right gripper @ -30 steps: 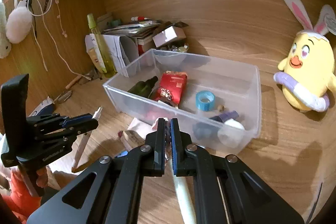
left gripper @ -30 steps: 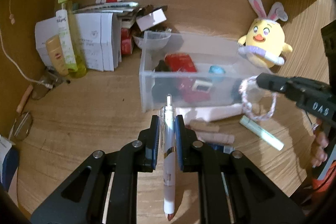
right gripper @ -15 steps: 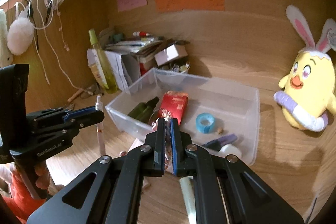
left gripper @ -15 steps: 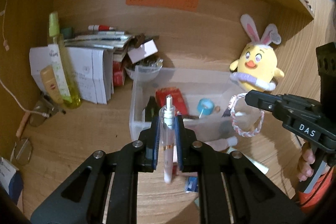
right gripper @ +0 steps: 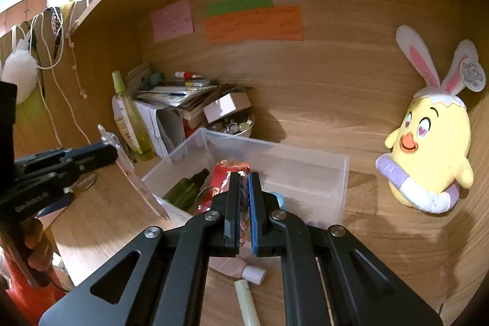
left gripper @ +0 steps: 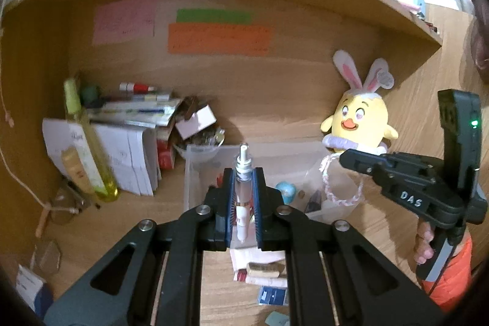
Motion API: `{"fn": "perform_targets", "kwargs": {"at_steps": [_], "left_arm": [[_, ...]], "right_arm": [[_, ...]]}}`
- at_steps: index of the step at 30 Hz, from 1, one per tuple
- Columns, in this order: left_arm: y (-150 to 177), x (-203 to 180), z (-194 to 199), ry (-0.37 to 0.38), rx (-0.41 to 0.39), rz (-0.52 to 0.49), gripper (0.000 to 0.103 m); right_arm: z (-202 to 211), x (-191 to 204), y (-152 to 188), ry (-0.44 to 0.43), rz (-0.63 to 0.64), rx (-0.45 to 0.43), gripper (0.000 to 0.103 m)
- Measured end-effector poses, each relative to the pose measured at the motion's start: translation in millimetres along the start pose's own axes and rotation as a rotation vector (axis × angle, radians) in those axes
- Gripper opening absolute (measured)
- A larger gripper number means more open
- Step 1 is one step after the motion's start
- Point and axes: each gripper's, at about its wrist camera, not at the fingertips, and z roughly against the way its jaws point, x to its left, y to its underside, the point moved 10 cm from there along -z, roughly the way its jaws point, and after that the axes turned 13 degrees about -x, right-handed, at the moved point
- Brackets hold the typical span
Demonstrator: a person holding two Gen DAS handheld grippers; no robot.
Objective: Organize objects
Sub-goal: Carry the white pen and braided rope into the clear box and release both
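Clear plastic bin (right gripper: 305, 170) already holds several items; left claw (left gripper: 243, 197) is clamped on a pen (left gripper: 243, 173), right claw (right gripper: 243, 203) pinched on a beaded bracelet (left gripper: 333, 188), both above it. Loose items remain on the bench (right gripper: 366, 219).

Bin (right gripper: 305, 173) before back wall, plush chick (right gripper: 428, 142) right, papers (left gripper: 122, 155) left, perhaps stacked
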Motion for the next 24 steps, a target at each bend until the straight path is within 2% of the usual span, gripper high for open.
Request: {"fn": "perform_targets", "kwargs": {"at_steps": [8,13,17,24], "left_arm": [[-30.4,-11.9,-5.2,0.004,-0.053,-0.032,0.008],[-39.6,-11.6,-21.9,-0.015,-0.065,-0.045,0.008],[-26.5,-5.3,-41.8,-0.008,-0.016,-0.035,0.008],[27.6,7.4,-52.0,0.032,0.122,-0.014,0.008]], "right_arm": [[-5.3,-8.1,-9.5,0.014,-0.002,-0.019,0.004],[-15.6,-8.9,-8.9,0.006,-0.007,-0.009,0.004],[-29.9,-8.1,0.7,0.002,-0.005,0.021,0.004],[-61.7,-19.9,31.4,-0.012,-0.054,0.122,0.004]]}}
